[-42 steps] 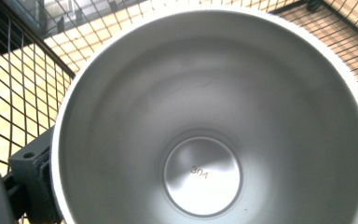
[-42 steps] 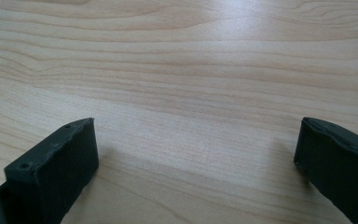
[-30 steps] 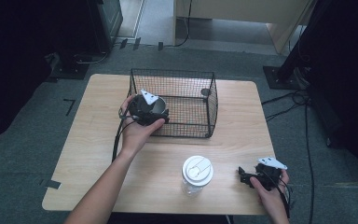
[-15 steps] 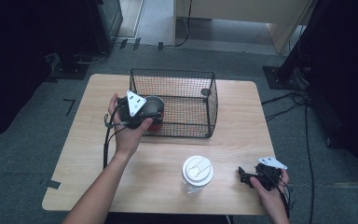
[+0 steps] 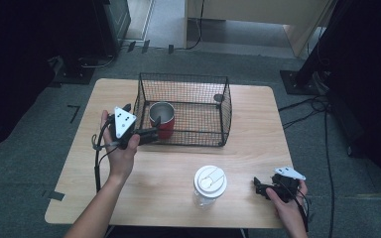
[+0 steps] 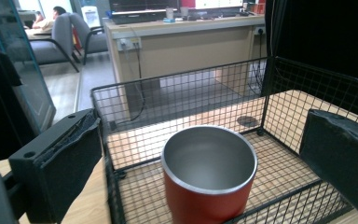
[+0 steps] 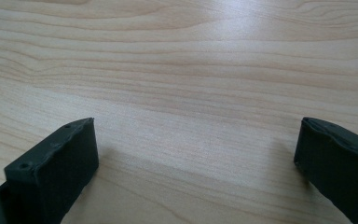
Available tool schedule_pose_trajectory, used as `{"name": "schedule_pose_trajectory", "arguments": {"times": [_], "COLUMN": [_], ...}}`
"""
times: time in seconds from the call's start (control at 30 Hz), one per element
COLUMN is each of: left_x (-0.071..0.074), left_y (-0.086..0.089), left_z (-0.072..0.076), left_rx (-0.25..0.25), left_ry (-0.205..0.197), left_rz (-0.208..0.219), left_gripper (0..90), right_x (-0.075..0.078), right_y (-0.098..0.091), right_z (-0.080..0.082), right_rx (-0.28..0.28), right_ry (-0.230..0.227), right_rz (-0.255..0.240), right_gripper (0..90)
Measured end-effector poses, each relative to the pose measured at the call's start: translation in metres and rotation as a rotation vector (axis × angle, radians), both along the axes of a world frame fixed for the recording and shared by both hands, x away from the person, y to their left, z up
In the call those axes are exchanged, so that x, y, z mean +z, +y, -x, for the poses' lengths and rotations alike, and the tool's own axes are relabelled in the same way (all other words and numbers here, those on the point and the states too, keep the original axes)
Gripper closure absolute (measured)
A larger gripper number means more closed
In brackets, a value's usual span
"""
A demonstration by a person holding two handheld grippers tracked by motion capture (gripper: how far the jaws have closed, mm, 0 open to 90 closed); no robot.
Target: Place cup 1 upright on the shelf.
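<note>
Dim room; overhead light is brightening the wooden table (image 5: 178, 163) while surrounding floor is falling into near-black shadow. Soft glare is streaking the tabletop in the right gripper view. Nearby black jaws are appearing slightly blurred.

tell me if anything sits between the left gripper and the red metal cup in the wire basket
Yes. The red metal cup with the steel rim stands inside the black wire basket, near its left wall. That mesh wall and its top rim lie between the cup and the open left gripper, which is outside the basket, so it would likely have to go over the rim.
</note>
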State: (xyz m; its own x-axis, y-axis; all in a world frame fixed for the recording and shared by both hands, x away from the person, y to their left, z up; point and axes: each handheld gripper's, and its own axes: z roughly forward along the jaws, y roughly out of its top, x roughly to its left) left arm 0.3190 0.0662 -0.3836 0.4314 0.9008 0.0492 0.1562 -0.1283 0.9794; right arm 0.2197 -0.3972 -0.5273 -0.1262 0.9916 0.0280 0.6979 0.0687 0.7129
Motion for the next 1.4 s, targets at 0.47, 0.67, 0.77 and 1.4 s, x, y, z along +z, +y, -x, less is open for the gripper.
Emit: {"name": "schedule_pose_trajectory", "arguments": {"times": [0.47, 0.67, 0.77, 1.4], "left_x": [-0.027, -0.037, -0.044, -0.103], "left_y": [0.047, 0.061, 0.068, 0.113], "left_z": [0.027, 0.037, 0.041, 0.062], "left_rx": [0.065, 0.084, 0.095, 0.169], "left_ry": [0.043, 0.063, 0.075, 0.244], "left_rz": [0.006, -0.004, -0.015, -0.132], "left_gripper": [0.0, 0.0, 0.0, 0.0], "right_x": [0.000, 0.000, 0.000, 0.013], "right_y": [0.000, -0.001, -0.001, 0.010], "right_z": [0.000, 0.001, 0.002, 0.015], "right_rx": [0.000, 0.003, 0.006, 0.044], "right_ry": [0.001, 0.003, 0.001, -0.083], "right_rz": [-0.002, 0.000, 0.002, 0.014], "right_gripper": [0.0, 0.0, 0.0, 0.0]}}
